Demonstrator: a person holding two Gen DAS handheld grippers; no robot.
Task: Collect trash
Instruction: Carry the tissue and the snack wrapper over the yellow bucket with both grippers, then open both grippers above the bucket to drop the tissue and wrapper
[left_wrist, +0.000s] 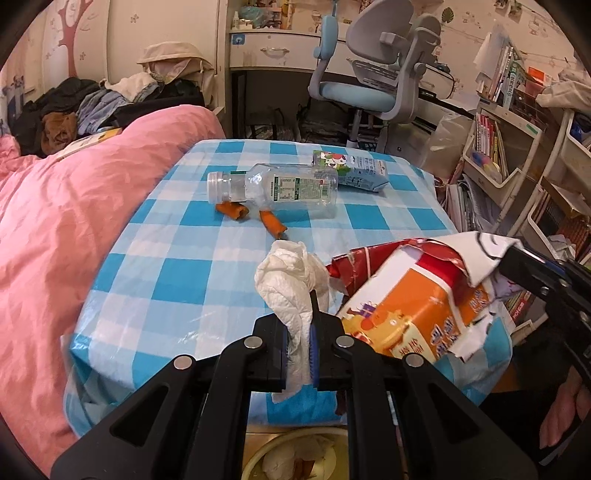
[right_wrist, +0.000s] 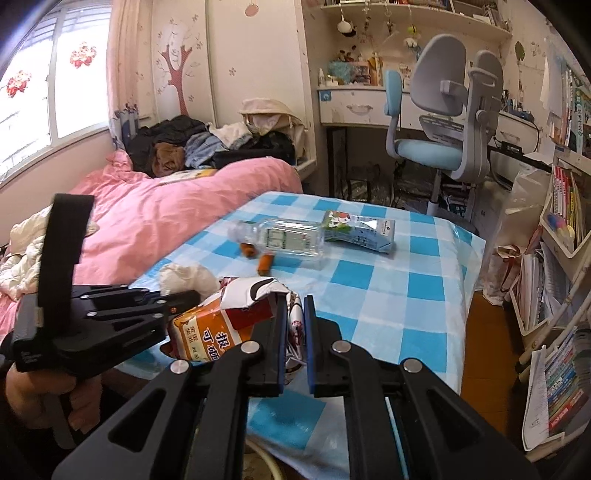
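Pink duvet (left_wrist: 74, 206), blue desk chair (right_wrist: 439, 122), crowded bookshelves (left_wrist: 517, 147).

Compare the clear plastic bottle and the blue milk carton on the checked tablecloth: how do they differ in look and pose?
The clear plastic bottle is see-through and looks empty; the blue milk carton is opaque, printed with a cartoon. The bottle is round with a white and green label; the carton looks flat and crumpled. The bottle is the longer one and lies nearer the grippers; the carton lies behind its base. Both lie on their sides on the tablecloth, and no gripper holds them.
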